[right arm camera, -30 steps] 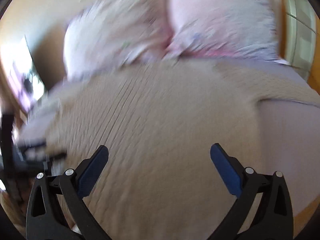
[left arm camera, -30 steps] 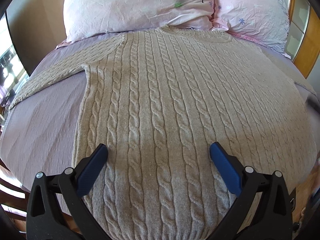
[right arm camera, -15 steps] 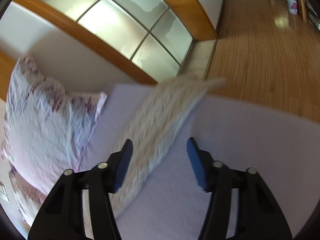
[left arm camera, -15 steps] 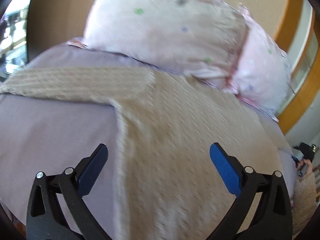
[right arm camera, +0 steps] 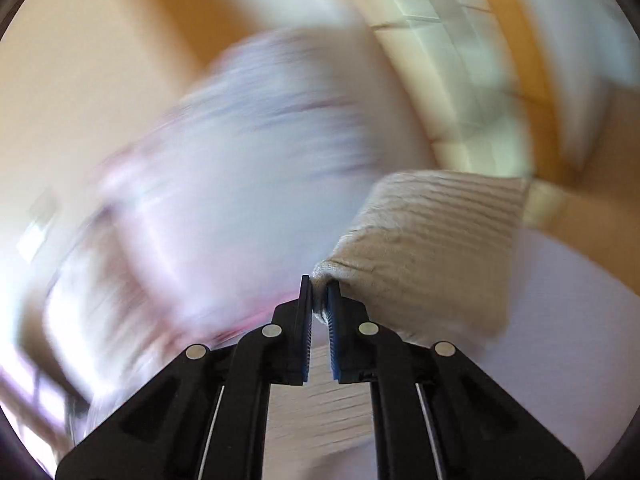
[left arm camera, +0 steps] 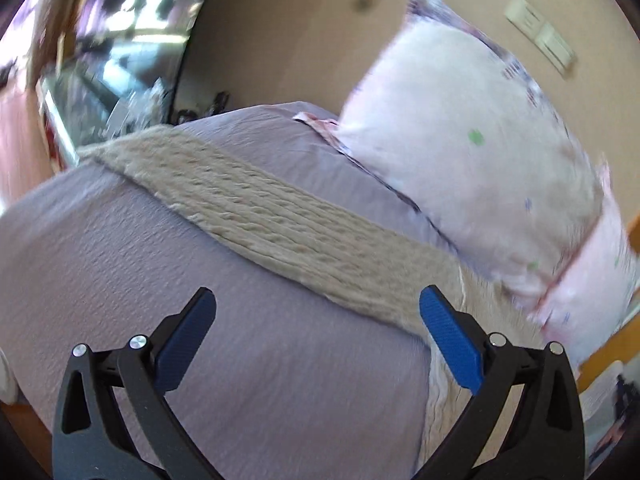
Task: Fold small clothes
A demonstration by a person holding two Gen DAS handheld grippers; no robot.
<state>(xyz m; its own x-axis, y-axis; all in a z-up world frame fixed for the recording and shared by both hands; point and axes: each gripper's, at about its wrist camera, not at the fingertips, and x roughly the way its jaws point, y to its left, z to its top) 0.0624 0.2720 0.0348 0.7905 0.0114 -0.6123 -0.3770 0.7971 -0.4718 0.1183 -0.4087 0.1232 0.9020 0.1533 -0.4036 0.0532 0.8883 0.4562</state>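
With our right gripper (right arm camera: 319, 300) clamped on the sweater's right sleeve (right arm camera: 432, 252), lifted off the bed (right arm camera: 560, 320), we're barely started. Our left gripper (left arm camera: 316, 334), jaws apart and holding nothing, hovers near the left sleeve (left arm camera: 280, 232), unfolded beside the pillow (left arm camera: 472, 152); body fold remains.

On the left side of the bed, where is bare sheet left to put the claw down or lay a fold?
Bare sheet lies between the left claw and the sleeve, reaching the bed's near edge. A narrower strip runs between sleeve and pillow. It is crowded at the right, where sleeve, sweater body and pillow meet. The right claw is shut on the other sleeve.
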